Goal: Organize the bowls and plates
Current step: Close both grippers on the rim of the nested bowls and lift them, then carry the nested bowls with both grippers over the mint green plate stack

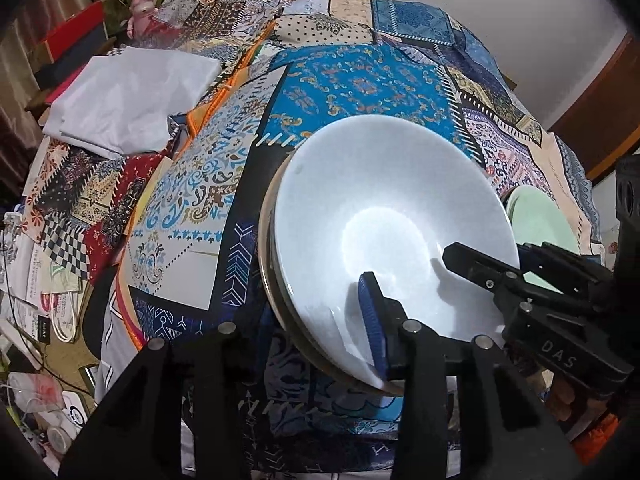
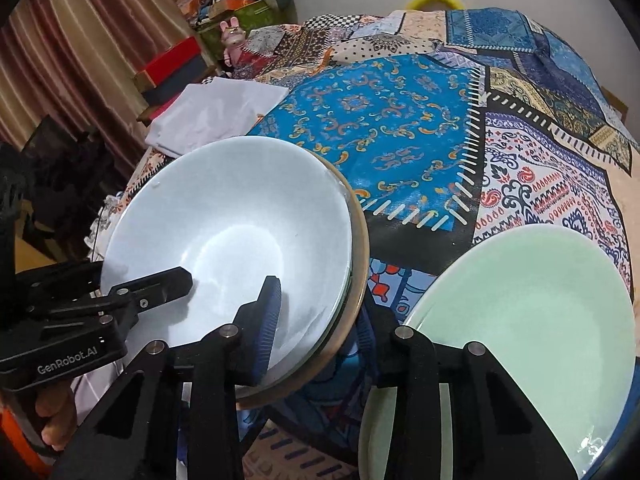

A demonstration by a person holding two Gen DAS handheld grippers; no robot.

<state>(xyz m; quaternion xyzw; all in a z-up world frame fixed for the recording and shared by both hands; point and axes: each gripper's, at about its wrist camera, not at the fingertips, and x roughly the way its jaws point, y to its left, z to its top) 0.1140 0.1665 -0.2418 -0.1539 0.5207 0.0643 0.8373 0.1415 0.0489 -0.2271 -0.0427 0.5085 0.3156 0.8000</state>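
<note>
**Operator:** Patchwork cloth covers the whole counter. From the right wrist camera I see the green plate lying at four o'clock, on its own.

**Monitor:** And the white bowl?

**Operator:** At nine o'clock, nested on a tan-rimmed plate, near the green one but apart from it. Folded white fabric sits beyond it, at eleven o'clock.

**Monitor:** State of the fingers?

**Operator:** My right gripper straddles the stack's rim at six o'clock. Its fingers are clamped, one blue pad inside the bowl and one under the tan edge. My left gripper straddles the same stack. One pad lies inside the bowl, but the other is hidden below the rim, so I cannot tell if it grips.

**Monitor:** Anything smaller?

**Operator:** Only a pink rabbit toy past the cloth, at eleven o'clock.
</note>
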